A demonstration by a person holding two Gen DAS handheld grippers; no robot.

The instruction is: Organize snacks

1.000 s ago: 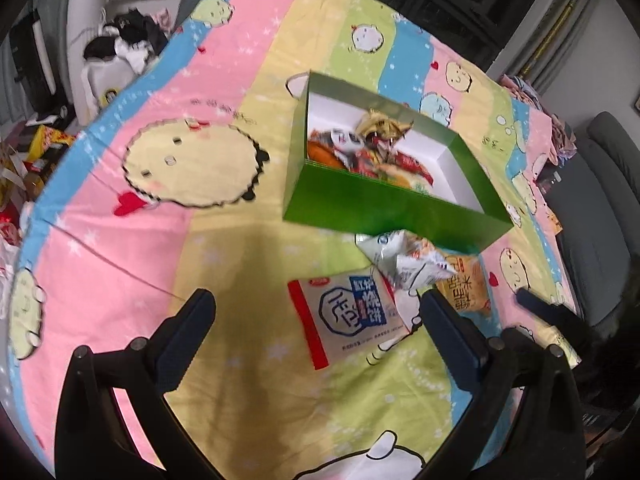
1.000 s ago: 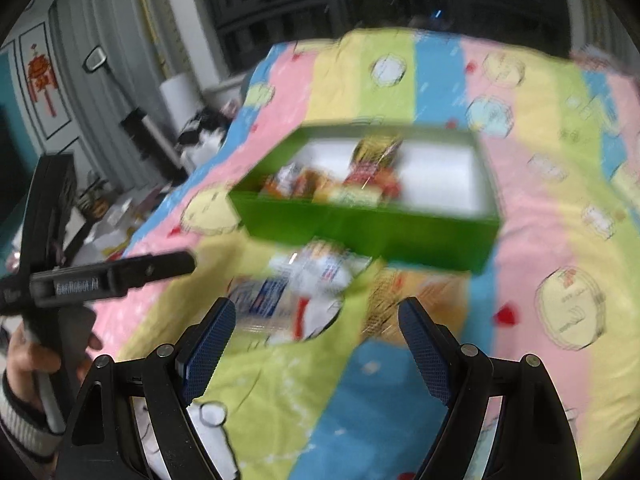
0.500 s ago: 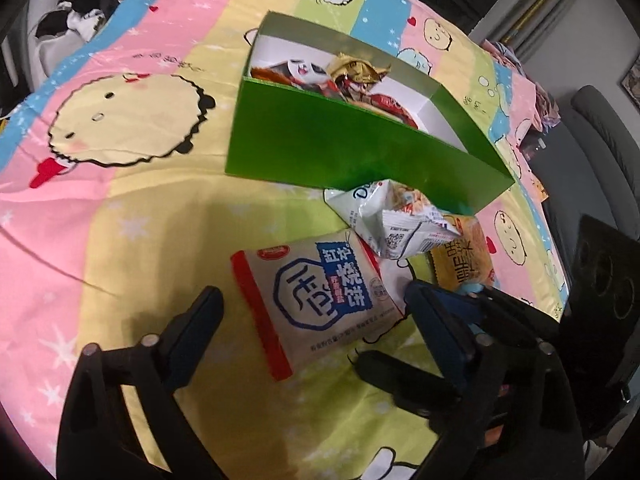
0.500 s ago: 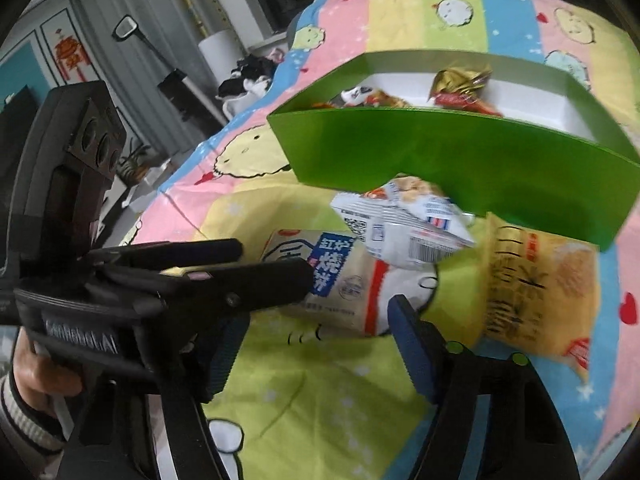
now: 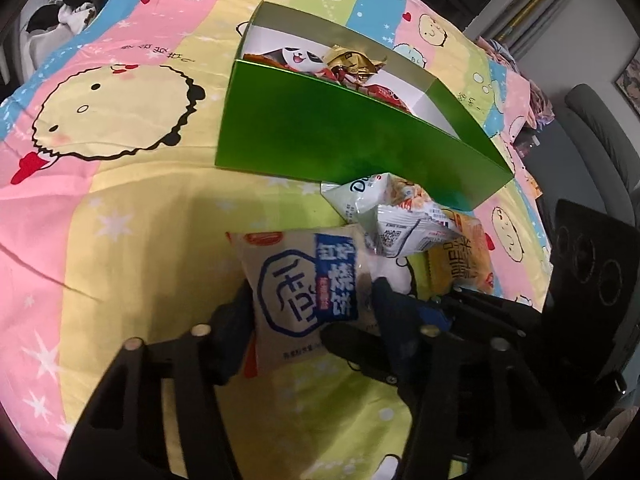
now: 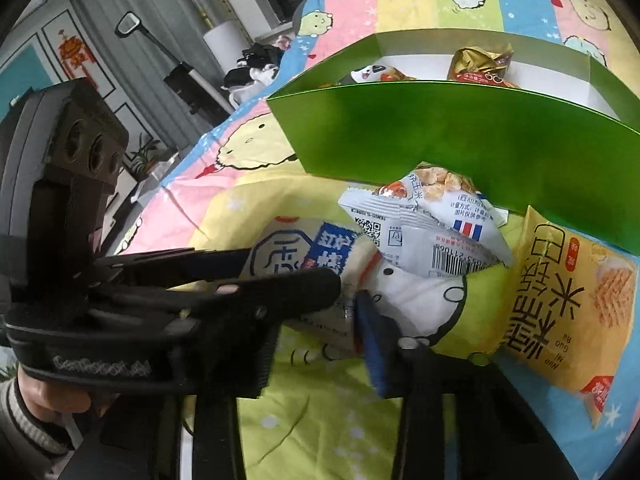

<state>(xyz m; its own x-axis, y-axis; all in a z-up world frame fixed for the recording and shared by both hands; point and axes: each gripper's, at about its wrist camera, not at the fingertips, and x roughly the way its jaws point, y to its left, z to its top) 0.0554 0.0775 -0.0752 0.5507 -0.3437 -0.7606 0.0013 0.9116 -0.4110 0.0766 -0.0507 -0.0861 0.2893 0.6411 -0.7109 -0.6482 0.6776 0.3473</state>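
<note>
A white, blue and red biscuit packet (image 5: pixel 304 288) lies on the bedspread with my left gripper (image 5: pixel 310 304) around it. Its jaws are closing and both pads press the packet's sides. My right gripper (image 6: pixel 316 320) comes in from the right, jaws closing, with the same packet's lower corner (image 6: pixel 332 320) between them. Its blue-padded finger (image 6: pixel 372 344) touches that corner, while the left gripper's fingers (image 6: pixel 280 292) hide the other one. A crumpled white packet (image 5: pixel 400 224) and a yellow packet (image 5: pixel 460 260) lie just beyond, against the green box (image 5: pixel 340 136).
The green box (image 6: pixel 460 140) holds several snacks, among them a panda packet (image 5: pixel 298 56) and a gold one (image 5: pixel 352 62). A grey chair (image 5: pixel 600 140) stands off the bed's right side. Dark clutter (image 5: pixel 76 4) sits past the far left edge. A sleeved hand (image 6: pixel 40 396) holds the left gripper.
Both grippers sank toward the packets in front of the box and their jaws narrowed. The left one closed onto the white and blue packet, and the right one came in beside it.
</note>
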